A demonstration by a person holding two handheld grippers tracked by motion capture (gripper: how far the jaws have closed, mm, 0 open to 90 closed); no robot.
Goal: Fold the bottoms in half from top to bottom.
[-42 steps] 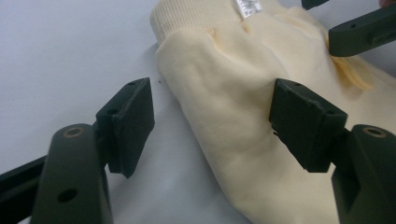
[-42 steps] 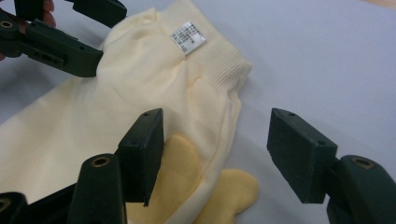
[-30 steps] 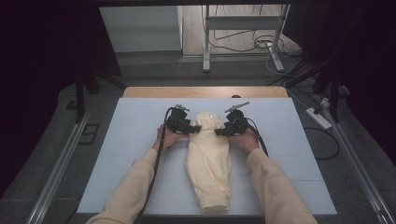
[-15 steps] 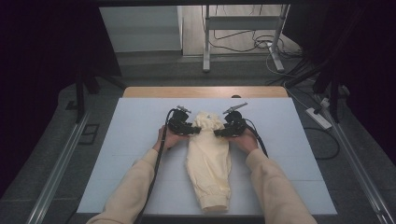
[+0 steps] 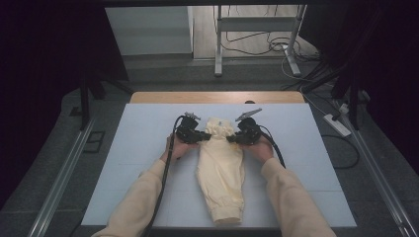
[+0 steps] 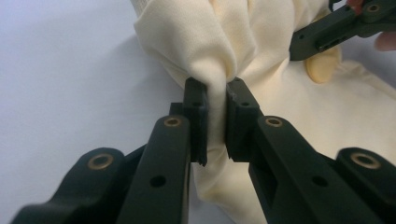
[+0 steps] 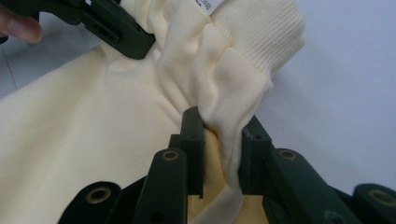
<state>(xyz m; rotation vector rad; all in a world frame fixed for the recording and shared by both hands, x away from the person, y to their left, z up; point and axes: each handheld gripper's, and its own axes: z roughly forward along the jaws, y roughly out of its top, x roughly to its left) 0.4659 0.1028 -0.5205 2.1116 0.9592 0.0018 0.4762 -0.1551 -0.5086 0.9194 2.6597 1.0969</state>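
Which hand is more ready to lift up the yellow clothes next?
Probably the left. The left gripper has just closed tight on a fold of the yellow clothes. The right gripper has been closing on cloth too, but looks looser.

Cream garment point(image 5: 221, 168) soft matt cloth, ribbed cuff; tongs point(image 6: 216, 116) matt black plastic

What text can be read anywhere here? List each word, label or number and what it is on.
No text can be read.
The small white tag at the ribbed hem of the cream garment carries dark print, too small and cut off by the frame edge to read in the right gripper view.
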